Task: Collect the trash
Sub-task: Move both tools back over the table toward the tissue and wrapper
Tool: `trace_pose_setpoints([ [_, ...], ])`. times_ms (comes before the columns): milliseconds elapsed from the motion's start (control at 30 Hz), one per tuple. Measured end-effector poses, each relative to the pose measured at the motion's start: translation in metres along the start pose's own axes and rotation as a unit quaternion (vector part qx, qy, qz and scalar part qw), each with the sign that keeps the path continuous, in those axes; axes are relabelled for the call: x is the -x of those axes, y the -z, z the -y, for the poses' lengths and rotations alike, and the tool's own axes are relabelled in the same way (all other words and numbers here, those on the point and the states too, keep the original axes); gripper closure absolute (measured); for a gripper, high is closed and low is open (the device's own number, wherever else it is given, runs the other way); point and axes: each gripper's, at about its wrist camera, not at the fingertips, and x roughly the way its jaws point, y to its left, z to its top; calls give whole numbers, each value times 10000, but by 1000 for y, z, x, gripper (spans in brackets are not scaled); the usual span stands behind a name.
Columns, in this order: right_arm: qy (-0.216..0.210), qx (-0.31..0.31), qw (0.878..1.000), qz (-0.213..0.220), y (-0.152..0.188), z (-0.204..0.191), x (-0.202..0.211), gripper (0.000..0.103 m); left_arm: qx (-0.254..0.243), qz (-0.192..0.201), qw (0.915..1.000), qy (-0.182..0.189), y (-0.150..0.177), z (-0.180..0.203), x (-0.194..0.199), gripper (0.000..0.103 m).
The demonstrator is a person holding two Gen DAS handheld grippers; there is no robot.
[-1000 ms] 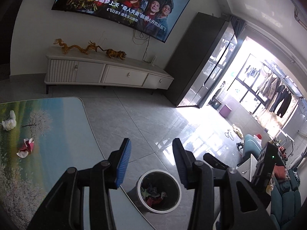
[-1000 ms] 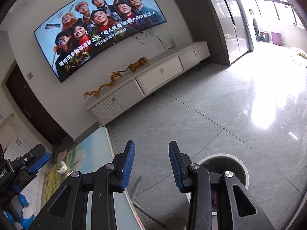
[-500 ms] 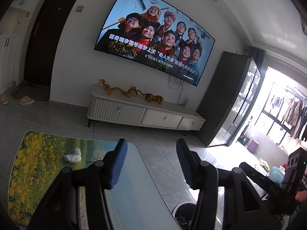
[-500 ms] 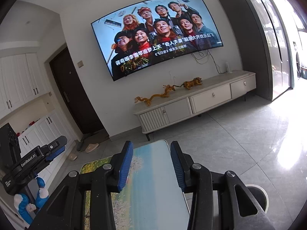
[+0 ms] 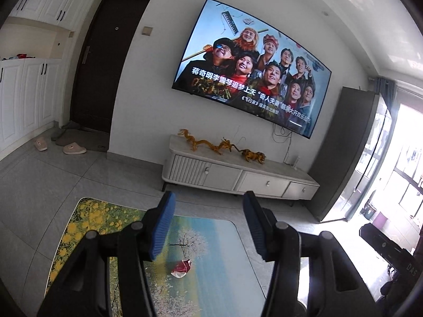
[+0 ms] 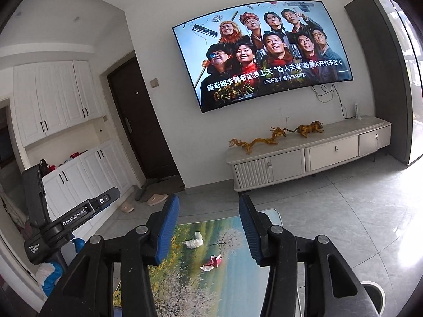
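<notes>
Step in hand: you are between pickups, I judge; both grippers hang above the table [image 6: 238, 272] with nothing in them, looking across the room.
Left gripper [image 5: 208, 227]: jaws wide apart, empty, well above the tabletop.
Right gripper [image 6: 208, 228]: jaws wide apart, empty, also held high.
Red-and-white wrapper [image 5: 182, 267]: it lies crumpled on the painted tabletop, near the middle, below and between your left fingers; from the right wrist it shows at [image 6: 211, 262].
White tissue [image 6: 194, 241]: it sits on the table farther toward the TV side, apart from the wrapper; the left wrist view does not show it.
Trash bin [image 6: 374, 290]: only a sliver of pale rim shows on the floor off the table's right side, at the bottom right of the right wrist view.
Next move: probably bring one gripper down over the wrapper, the closer piece, straddle it with the jaws wide, and close low enough to catch the thin foil without scraping the glossy top.
Edges: the table's far corners are rounded, and both scraps sit well in from them, so a nudge should not push either off.
Open room: the grey tiled floor [image 5: 79, 182] beyond the table is bare up to the TV cabinet [image 5: 238, 177]; your two grippers are near each other, so mind the crossing.
</notes>
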Motion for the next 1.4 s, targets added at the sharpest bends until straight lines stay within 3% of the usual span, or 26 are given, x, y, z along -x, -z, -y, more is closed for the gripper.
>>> trace_pose_setpoints([
  [333,162,67,9995,-269,16,-9,-36,57,206,-189,9985,-475,28,-5,-45,51],
  [1133,261,17,9934,-1117,40,-26,-140,57,768,-532,9927,-760,29,-80,-110,52],
  [1400,261,-74,9889,-1462,59,-24,-174,57,754,-835,9894,-918,35,-94,-141,52],
])
